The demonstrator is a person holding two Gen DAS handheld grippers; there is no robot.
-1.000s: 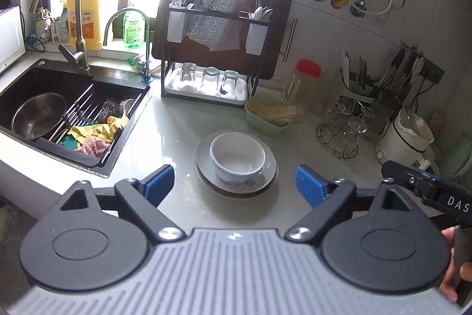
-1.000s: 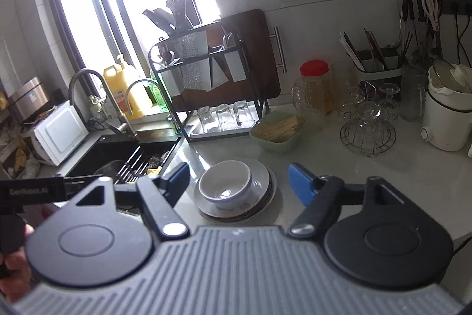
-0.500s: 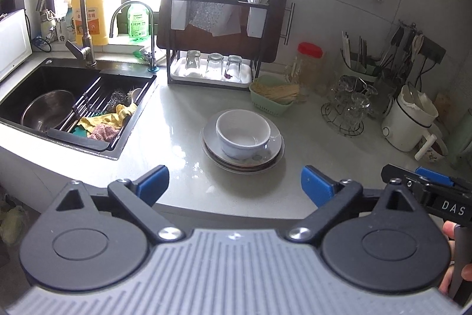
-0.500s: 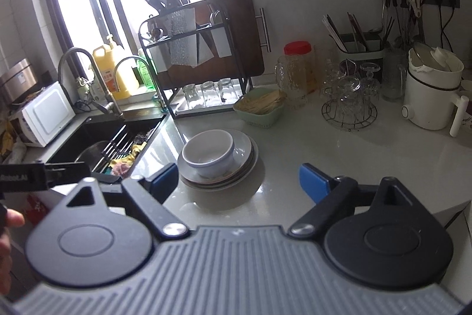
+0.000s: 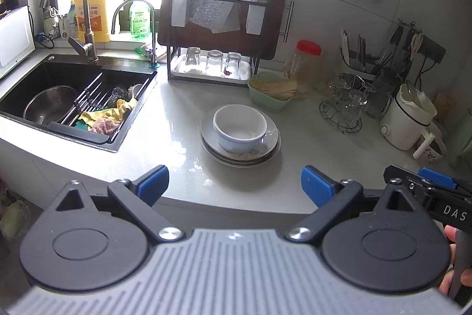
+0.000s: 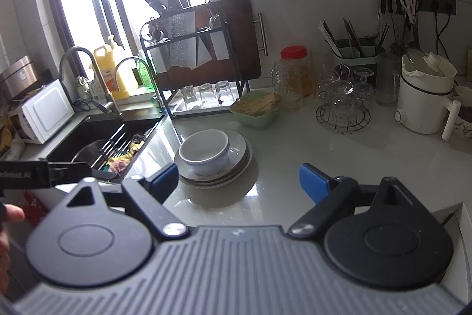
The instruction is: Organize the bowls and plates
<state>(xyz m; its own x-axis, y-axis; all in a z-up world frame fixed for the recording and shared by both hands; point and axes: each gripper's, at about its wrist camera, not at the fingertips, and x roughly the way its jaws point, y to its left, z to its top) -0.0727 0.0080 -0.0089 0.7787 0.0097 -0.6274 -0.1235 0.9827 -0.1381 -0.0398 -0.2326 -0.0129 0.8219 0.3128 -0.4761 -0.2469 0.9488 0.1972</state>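
A white bowl (image 5: 239, 127) sits upright on a stack of grey plates (image 5: 267, 148) in the middle of the pale counter. In the left wrist view my left gripper (image 5: 235, 183) hangs open, short of the counter's front edge, with the stack ahead of the gap between its blue pads. The right wrist view shows the same bowl (image 6: 206, 152) and plates (image 6: 240, 152) ahead and a little left of my right gripper (image 6: 239, 179). That gripper is open too, and nothing is between its pads.
A black sink (image 5: 70, 70) with a steel bowl (image 5: 50, 105) and cloths lies to the left. Behind the stack stand a dark rack with glasses (image 5: 212, 61) and a green basket (image 5: 270, 96). At the right are a wire glass stand (image 5: 343, 111) and a white kettle (image 5: 408, 120).
Both grippers have drawn back from the counter, so the stack sits higher in both views and the counter's front edge shows. Both pairs of jaws have widened a little.
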